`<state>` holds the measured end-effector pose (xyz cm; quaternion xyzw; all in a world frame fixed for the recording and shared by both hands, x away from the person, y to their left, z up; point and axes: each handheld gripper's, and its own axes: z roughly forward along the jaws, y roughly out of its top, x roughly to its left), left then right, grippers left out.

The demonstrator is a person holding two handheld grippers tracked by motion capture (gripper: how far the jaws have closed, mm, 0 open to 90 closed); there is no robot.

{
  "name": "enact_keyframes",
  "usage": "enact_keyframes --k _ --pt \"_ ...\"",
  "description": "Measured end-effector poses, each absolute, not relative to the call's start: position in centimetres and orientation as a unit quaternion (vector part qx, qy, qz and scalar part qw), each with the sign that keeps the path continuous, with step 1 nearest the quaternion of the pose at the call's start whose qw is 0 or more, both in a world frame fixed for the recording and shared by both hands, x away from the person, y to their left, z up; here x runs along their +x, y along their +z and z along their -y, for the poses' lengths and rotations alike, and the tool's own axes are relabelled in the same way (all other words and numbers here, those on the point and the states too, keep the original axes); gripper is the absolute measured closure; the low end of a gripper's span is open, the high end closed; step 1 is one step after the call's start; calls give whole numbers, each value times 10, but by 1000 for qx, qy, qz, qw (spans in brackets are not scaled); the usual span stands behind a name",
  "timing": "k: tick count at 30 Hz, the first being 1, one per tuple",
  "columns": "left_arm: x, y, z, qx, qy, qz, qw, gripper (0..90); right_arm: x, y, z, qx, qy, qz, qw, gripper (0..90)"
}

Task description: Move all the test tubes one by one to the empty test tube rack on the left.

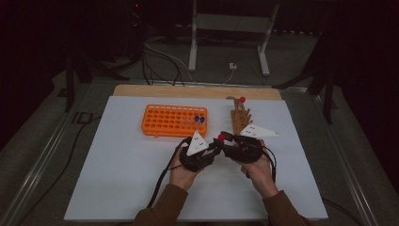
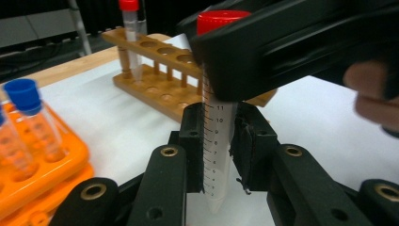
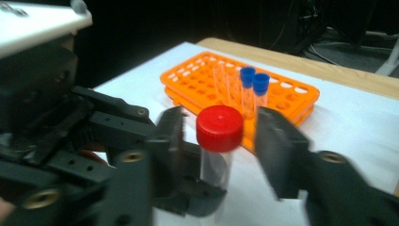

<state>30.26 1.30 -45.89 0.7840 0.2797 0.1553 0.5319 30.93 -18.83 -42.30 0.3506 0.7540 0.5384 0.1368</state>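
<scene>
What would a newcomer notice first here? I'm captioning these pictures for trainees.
The clear graduated tube with a red screw cap, upright between the two black grippers at mid-table: the left gripper clamps its body, while the right gripper stands open around the cap. Behind sit the bright orange plastic rack and a wooden rack.

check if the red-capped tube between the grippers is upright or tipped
Upright: the red-capped tube stands vertical, cap up and tip down, clamped between the left gripper pads.

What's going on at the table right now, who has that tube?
A person is passing a clear graduated tube with a red screw cap between two handheld grippers. The left gripper is clamped on its lower body, holding it upright. The right gripper straddles the cap, pads apart from it. The orange plastic rack and wooden rack stand behind.
</scene>
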Motion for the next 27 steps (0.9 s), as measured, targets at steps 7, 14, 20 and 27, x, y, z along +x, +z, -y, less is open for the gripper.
enact_keyframes --k 7,14,20,27 --pt "308 -454 -29 776 178 -296 528 753 308 -416 203 370 545 -737 151 275" --pt "313 -450 -47 766 199 -311 527 753 307 -422 218 389 530 -733 175 125" --pt "319 -448 -61 757 215 -327 523 752 302 -425 227 392 520 -733 197 28" --pt "328 -448 -76 739 235 -352 524 751 300 -428 233 390 523 -730 202 1"
